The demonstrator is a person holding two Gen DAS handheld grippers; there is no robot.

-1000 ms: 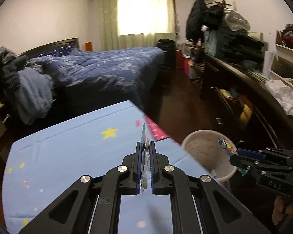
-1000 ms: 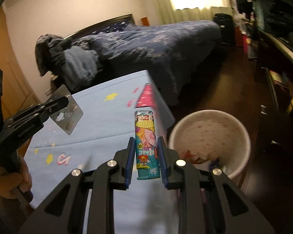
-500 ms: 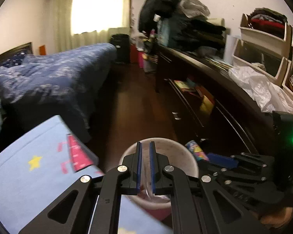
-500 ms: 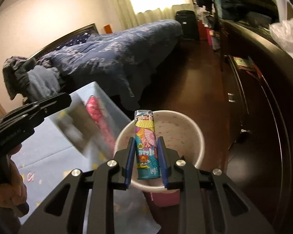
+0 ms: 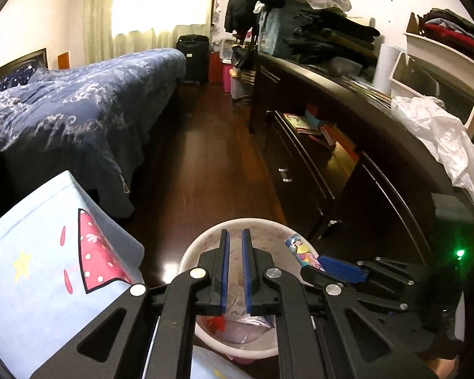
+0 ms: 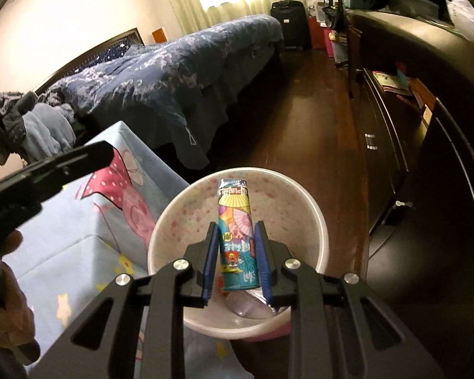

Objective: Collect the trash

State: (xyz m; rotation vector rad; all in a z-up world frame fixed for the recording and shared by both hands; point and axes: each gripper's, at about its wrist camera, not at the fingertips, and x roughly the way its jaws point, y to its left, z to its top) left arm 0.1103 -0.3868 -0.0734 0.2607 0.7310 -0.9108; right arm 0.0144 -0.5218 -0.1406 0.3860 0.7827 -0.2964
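Our right gripper (image 6: pixel 236 254) clasps the tube (image 6: pixel 237 237), long axis toward 12 o'clock, directly above the bin (image 6: pixel 312 211); left gripper (image 5: pixel 233 270), slightly parted, holds nothing.

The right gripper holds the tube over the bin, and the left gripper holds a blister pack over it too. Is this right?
Not quite. In the left wrist view the left gripper is empty over the bin. The right gripper does hold the tube over it.
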